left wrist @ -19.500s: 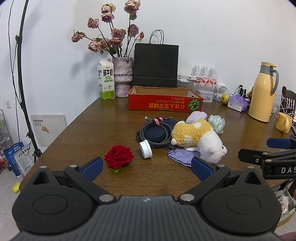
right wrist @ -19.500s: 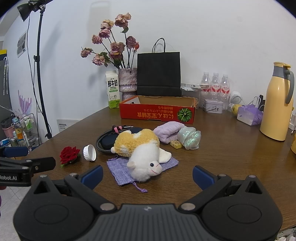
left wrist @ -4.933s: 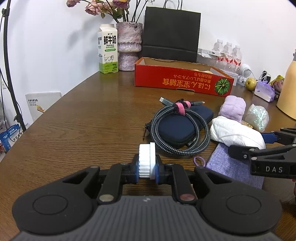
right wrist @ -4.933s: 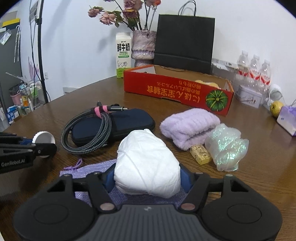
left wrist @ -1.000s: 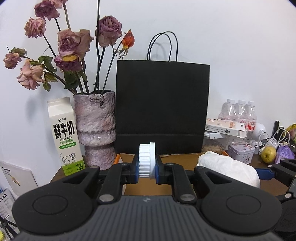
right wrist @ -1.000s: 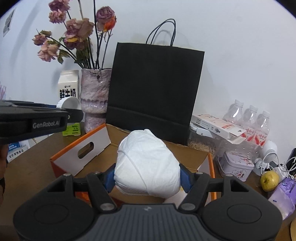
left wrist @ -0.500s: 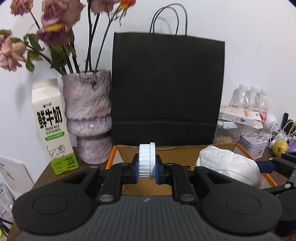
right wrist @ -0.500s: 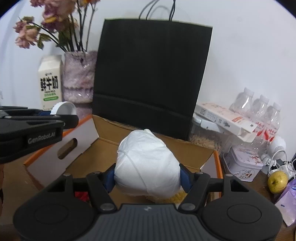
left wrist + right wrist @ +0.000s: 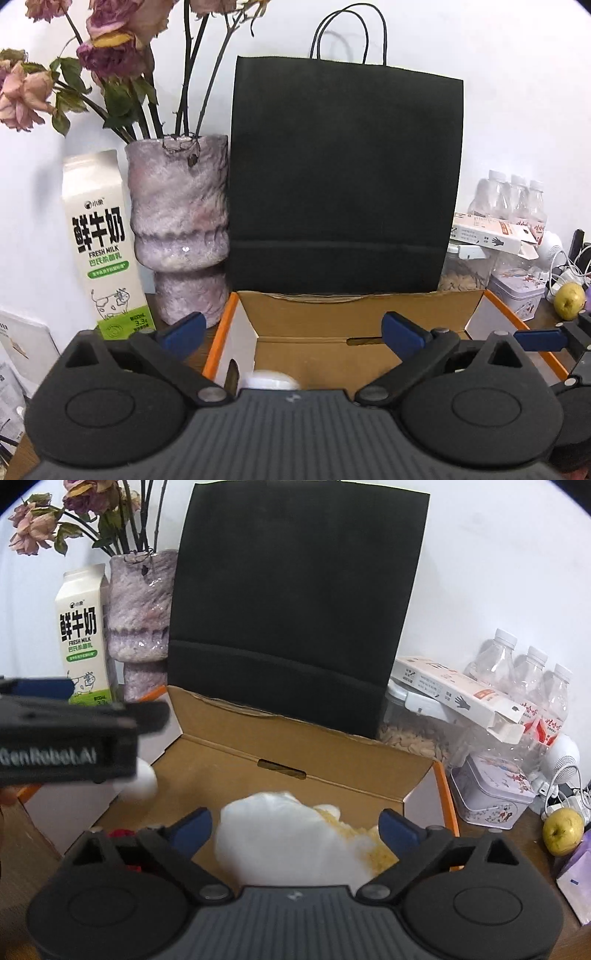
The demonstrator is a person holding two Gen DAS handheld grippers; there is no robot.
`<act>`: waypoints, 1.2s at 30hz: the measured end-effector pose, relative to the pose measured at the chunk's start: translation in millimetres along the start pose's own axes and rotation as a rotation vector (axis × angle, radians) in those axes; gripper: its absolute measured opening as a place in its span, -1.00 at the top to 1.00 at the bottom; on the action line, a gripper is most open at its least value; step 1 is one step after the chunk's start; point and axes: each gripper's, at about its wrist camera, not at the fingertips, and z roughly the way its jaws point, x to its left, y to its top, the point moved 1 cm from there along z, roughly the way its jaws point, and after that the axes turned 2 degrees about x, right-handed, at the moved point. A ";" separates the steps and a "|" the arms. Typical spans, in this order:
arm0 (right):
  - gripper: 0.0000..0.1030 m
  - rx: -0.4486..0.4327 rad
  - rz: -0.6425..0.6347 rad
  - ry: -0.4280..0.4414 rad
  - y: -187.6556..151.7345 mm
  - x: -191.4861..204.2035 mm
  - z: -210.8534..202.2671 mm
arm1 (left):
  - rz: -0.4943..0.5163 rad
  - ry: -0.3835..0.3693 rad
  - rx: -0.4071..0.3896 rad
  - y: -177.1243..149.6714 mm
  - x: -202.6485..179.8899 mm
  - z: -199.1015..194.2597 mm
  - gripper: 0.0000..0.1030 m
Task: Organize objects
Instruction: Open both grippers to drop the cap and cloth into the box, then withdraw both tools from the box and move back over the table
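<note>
Both grippers hang over the open cardboard box point(image 9: 332, 306) with its orange rim point(image 9: 236, 734). My left gripper point(image 9: 291, 326) is open; the white cap point(image 9: 269, 380) sits blurred below it inside the box and also shows in the right wrist view point(image 9: 142, 781). My right gripper point(image 9: 295, 825) is open; the white bundle point(image 9: 280, 834) lies just below it in the box, on the yellow-and-white plush toy point(image 9: 373, 845). A red rose point(image 9: 122, 834) shows at the box's near left. The left gripper's side point(image 9: 74, 734) crosses the right wrist view.
A black paper bag point(image 9: 343, 177) stands right behind the box. A purple vase point(image 9: 181, 225) with dried roses and a milk carton point(image 9: 99, 243) stand at the left. Water bottles point(image 9: 532, 686), a tin point(image 9: 495, 790) and a green fruit point(image 9: 563, 830) crowd the right.
Both grippers have opened. The cap has dropped from the left fingers into the box, and the white bundle has dropped from the right fingers onto the plush toy.
</note>
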 end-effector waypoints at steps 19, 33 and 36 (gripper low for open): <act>-0.99 -0.054 0.023 0.007 -11.7 -6.0 -40.2 | -0.006 -0.011 0.000 -0.4 -2.3 -37.5 -1.00; -1.00 -0.108 0.034 0.032 -43.8 -4.6 -100.5 | 0.005 -0.028 -0.028 -16.9 -4.6 -106.4 -1.00; -1.00 -0.120 0.039 0.037 -51.3 -3.3 -114.9 | 0.007 -0.029 -0.029 -21.9 -4.6 -119.1 -1.00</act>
